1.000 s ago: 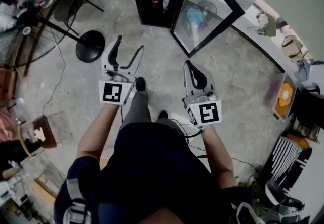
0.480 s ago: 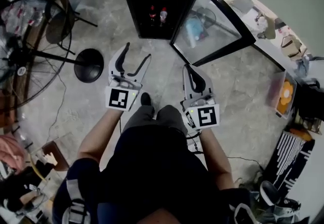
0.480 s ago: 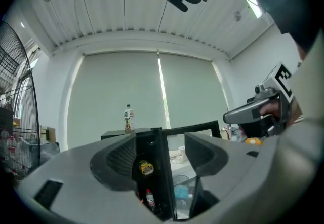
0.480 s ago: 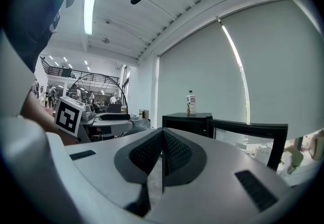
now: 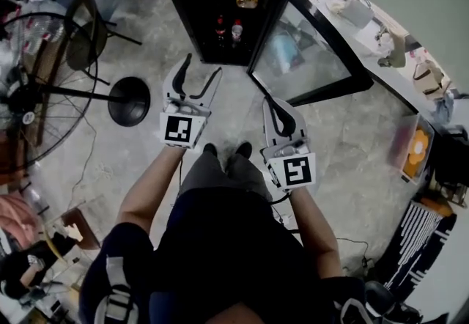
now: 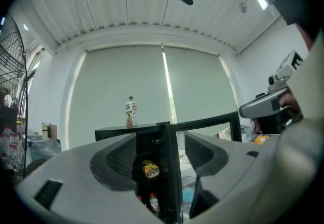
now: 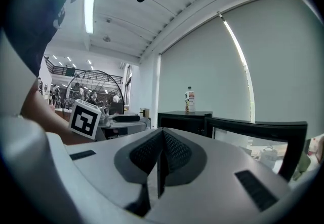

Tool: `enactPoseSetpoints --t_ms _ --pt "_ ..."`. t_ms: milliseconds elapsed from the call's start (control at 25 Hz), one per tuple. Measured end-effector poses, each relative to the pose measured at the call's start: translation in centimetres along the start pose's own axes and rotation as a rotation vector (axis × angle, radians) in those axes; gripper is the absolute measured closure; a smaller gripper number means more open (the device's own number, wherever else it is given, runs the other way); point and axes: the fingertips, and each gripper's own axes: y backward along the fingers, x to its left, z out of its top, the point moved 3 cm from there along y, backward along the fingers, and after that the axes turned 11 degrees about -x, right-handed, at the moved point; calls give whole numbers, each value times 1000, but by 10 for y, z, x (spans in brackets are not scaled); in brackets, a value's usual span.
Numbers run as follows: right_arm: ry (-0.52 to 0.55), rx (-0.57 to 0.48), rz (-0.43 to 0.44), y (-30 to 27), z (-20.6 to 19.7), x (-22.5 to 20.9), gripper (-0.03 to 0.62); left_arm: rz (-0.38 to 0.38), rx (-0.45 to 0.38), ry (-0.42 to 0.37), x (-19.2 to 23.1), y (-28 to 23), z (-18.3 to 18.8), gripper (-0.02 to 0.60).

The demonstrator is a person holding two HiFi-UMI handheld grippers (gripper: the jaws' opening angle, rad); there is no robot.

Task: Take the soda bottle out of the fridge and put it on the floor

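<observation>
Now facing the open fridge [image 5: 187, 15], holding the left gripper [image 5: 202, 66] spread wide and empty, the right gripper [image 5: 271, 102] pressed together.

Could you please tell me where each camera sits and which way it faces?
Head view: on the person's head, looking steeply down at the floor and open fridge; shows arms, torso, shoes, left gripper, right gripper.
Left gripper view: on the left gripper, looking level between its open jaws into the fridge; right gripper at right.
Right gripper view: on the right gripper, looking level over its shut jaws toward the fridge; left gripper at left.
Shared: both gripper views show the bottle standing on the fridge.
</observation>
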Motion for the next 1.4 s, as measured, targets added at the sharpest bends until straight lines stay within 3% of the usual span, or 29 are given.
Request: enactPoseSetpoints --t_ms 400,640,920,1400 --pt "21 -25 0 -32 -35 -15 574 30 -17 3 29 -64 -79 287" --pt "45 -59 -41 -50 -89 -25 574 28 -31 -26 49 -100 -143 285" --pt "52 -63 -59 -56 -133 -35 574 84 2 4 72 -146 -215 278" --pt "51 -56 -59 -76 -177 -48 574 154 18 -1 114 -214 -290 270"
